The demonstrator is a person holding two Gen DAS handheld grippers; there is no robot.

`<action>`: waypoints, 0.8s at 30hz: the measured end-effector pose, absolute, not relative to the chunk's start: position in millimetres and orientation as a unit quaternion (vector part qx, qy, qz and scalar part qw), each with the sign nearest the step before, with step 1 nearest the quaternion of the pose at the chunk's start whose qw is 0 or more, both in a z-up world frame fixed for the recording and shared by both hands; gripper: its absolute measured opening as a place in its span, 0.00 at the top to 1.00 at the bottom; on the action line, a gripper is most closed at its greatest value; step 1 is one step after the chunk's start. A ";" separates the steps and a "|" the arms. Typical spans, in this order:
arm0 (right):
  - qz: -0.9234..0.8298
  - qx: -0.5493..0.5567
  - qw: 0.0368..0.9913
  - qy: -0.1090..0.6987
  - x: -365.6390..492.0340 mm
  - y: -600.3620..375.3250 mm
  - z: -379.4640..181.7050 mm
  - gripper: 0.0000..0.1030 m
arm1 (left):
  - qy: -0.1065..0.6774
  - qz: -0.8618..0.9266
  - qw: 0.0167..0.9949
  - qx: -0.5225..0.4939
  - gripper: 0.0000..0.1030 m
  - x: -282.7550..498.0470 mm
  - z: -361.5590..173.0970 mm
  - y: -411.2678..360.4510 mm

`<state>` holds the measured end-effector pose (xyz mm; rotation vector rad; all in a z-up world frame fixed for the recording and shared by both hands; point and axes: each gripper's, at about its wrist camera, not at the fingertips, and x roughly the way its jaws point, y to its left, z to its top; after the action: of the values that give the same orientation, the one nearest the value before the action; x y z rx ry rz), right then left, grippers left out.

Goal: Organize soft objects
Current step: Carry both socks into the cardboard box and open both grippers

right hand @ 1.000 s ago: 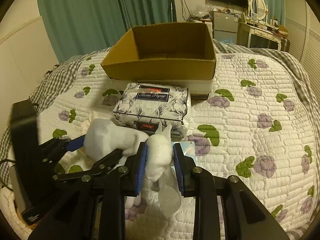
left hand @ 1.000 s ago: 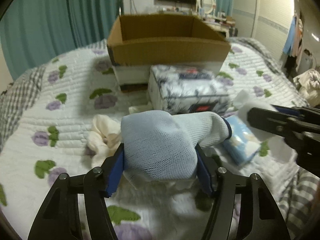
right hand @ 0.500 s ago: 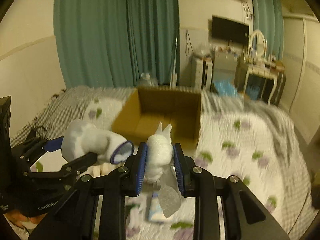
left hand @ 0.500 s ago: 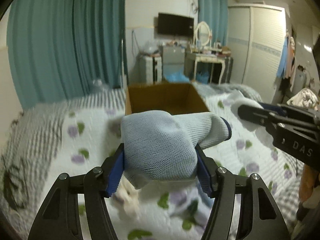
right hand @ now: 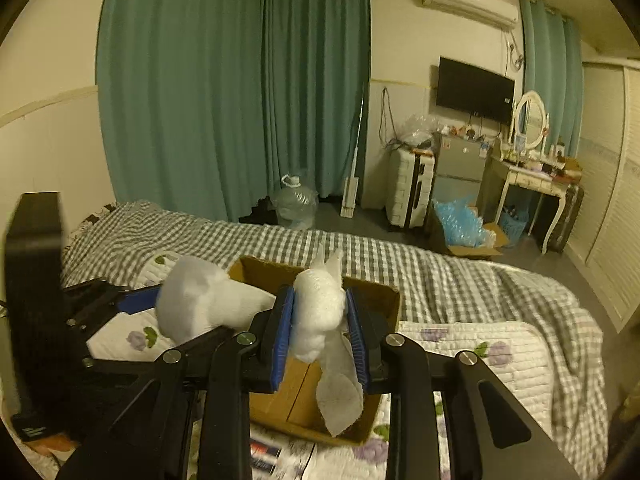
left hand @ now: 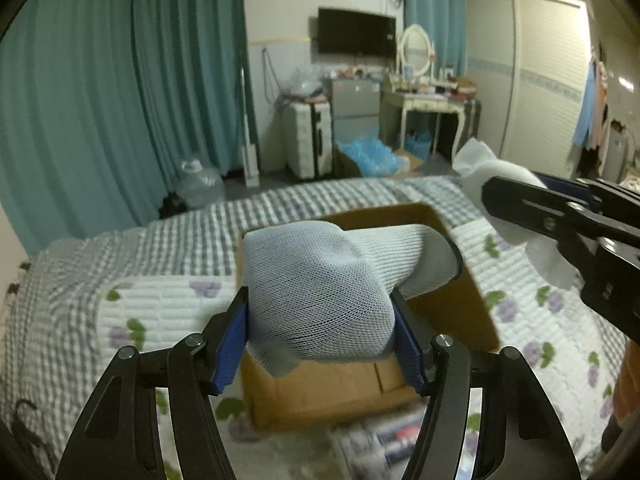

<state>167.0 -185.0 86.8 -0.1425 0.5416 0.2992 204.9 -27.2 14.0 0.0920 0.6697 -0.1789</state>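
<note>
My left gripper (left hand: 320, 340) is shut on a pale blue knitted sock (left hand: 328, 284), held above the open cardboard box (left hand: 460, 312) on the bed. My right gripper (right hand: 320, 340) is shut on a white crumpled soft wad (right hand: 318, 312) with a thin flap hanging below, held over the same box (right hand: 304, 412). In the left wrist view the right gripper (left hand: 560, 220) and its white wad (left hand: 492, 168) are at the right. In the right wrist view the left gripper (right hand: 132, 300) and the sock (right hand: 200, 304) are at the left.
The box sits on a quilted floral bedspread (left hand: 160, 304) over a grey checked blanket (right hand: 440, 272). A patterned tissue pack (left hand: 384, 444) lies in front of the box. Teal curtains (right hand: 240, 92), a water jug (right hand: 294, 204), a dresser (right hand: 528, 180) stand beyond the bed.
Both grippers have risen from the bedspread and moved forward over the box, each still holding its item. The tissue pack and the items on the quilt have dropped to the bottom of view.
</note>
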 end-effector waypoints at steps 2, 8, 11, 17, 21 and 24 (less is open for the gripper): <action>0.151 -0.063 0.947 0.277 187.2 -186.9 71.5 0.74 | 0.334 -0.086 0.937 0.048 0.39 214.8 4.0 -31.2; 0.153 -0.052 0.935 0.316 229.5 -199.3 19.1 0.74 | 0.342 -0.081 0.934 0.061 0.37 235.8 -21.0 -41.3; 0.162 -0.038 0.928 0.333 239.8 -209.3 -5.7 0.74 | 0.336 -0.068 0.937 0.068 0.33 237.8 -27.0 -44.0; 0.168 -0.019 0.932 0.322 240.6 -222.4 -18.6 0.30 | 0.315 -0.068 0.945 0.054 0.17 237.3 -17.4 -43.6; 0.162 -0.005 0.938 0.305 231.5 -231.8 -2.9 0.26 | 0.289 -0.055 0.953 0.070 0.14 225.3 7.6 -42.1; 0.151 -0.004 0.944 0.294 216.6 -239.7 16.6 0.21 | 0.280 -0.055 0.957 0.057 0.14 207.7 27.2 -33.1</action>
<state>216.6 -239.7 16.6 -0.0087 0.5991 0.3088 207.7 -33.1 27.2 0.1165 0.5681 -0.1121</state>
